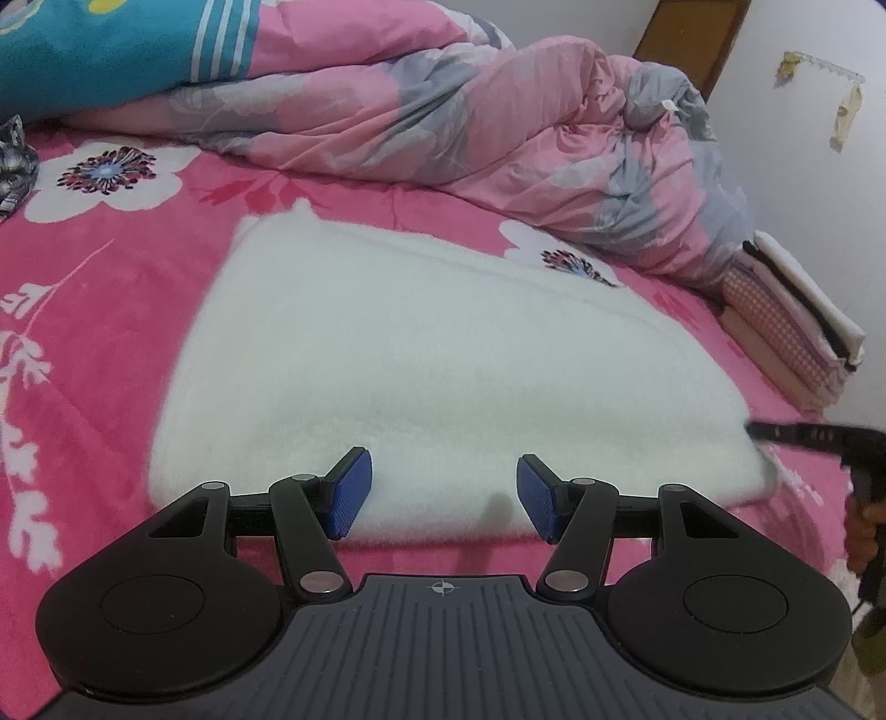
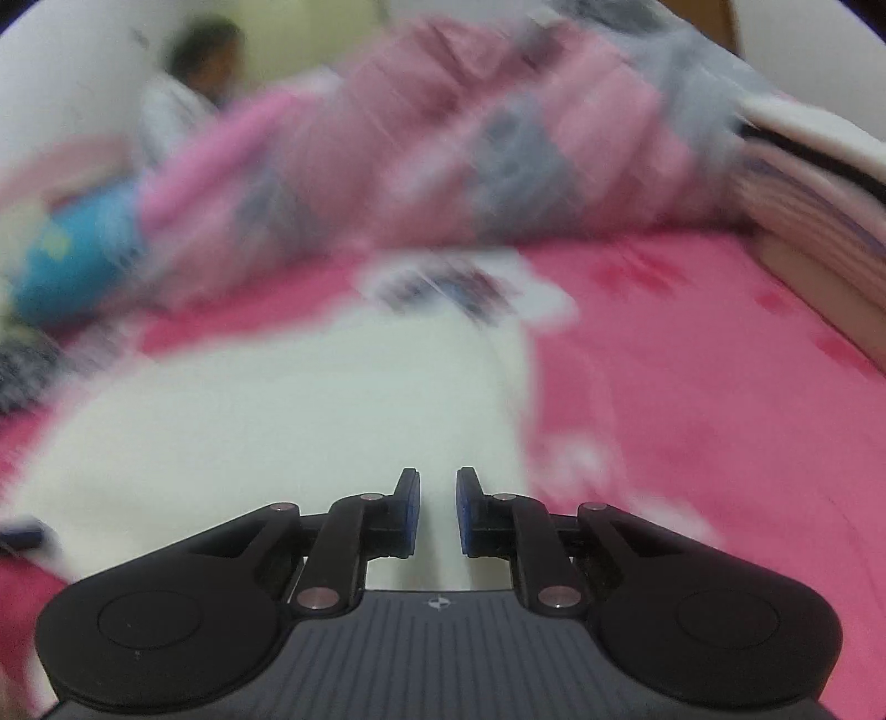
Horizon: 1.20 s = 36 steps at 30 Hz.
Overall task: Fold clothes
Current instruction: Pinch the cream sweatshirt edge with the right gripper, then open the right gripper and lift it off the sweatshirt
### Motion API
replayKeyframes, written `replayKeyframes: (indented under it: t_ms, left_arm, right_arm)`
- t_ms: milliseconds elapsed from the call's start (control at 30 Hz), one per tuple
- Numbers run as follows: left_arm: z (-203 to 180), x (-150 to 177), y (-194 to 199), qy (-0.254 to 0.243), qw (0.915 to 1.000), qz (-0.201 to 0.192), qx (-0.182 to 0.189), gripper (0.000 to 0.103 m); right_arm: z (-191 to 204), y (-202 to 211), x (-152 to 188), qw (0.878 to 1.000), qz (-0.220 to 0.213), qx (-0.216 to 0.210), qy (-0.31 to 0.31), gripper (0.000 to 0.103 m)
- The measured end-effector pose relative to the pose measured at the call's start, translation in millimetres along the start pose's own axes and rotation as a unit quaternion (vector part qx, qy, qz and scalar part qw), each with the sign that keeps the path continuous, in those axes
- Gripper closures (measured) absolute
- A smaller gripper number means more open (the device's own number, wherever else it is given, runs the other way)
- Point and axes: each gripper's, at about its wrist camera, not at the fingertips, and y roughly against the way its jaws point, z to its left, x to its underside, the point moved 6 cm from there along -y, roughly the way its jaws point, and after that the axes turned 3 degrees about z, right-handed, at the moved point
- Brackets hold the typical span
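Folded white fleece garment: thick rectangular bundle, lying flat on pink floral bedsheet, near fold edge toward the left wrist camera. Left tool: spread wide, blue pads to either side of the near fold, hovering at its edge, nothing gripped; contact with the fleece not determinable. Right tool: narrow gap between blue pads, white fleece seen through and beneath the gap, nothing visibly pinched; also seen at the right edge of the left wrist view as a dark shape at the garment's right corner, with part of a hand behind it. Right wrist view heavily motion-blurred. Crumpled pink-and-grey comforter: heaped along the far side of the bed, beyond the garment. Teal pillow or cover with white stripes: upper left, behind the comforter. Stack of folded textiles: checked pink, white and dark layers, at the right side of the bed against the white wall. Dark patterned cloth: far left edge, partly cut off. Blurred seated person: background of right wrist view, near the wall.
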Motion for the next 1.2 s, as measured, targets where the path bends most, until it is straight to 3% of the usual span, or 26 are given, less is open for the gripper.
replayKeyframes:
  t_ms: [67,233,333,500,867,1033,1200]
  left_arm:
    - [-1.1,2.1,3.0,-0.003,1.0000,0.002,-0.002,0.045]
    - [-5.6,8.2,6.9,-0.009,0.9999,0.007,-0.007,0.044]
    - [-9.5,12.6,6.3,-0.018,0.9996,0.014,-0.017,0.042]
    - [-10.7,21.1,4.5,-0.020,0.9989,0.032,-0.026,0.041]
    - [-20.4,27.5,11.2,-0.023,0.9984,0.041,-0.033,0.040]
    - [-28.7,23.4,11.5,-0.036,0.9985,0.030,-0.029,0.040]
    - [-30.8,19.0,3.8,-0.035,0.9986,0.027,-0.029,0.040]
  right_arm:
    - [-7.3,18.3,8.1,1.000,-0.011,0.009,-0.028,0.088]
    - [19.2,63.2,19.3,0.998,-0.063,-0.026,0.007,0.088]
    - [36.6,60.0,32.4,0.997,-0.051,-0.042,0.041,0.088]
    - [32.2,36.7,59.5,0.999,0.015,0.018,0.044,0.088]
    - [64.1,71.4,30.0,0.995,-0.065,-0.035,0.066,0.087]
    - [79.2,53.5,34.0,0.994,-0.060,-0.032,0.085,0.086]
    - [70.5,23.7,56.4,0.996,-0.027,-0.024,0.082,0.079]
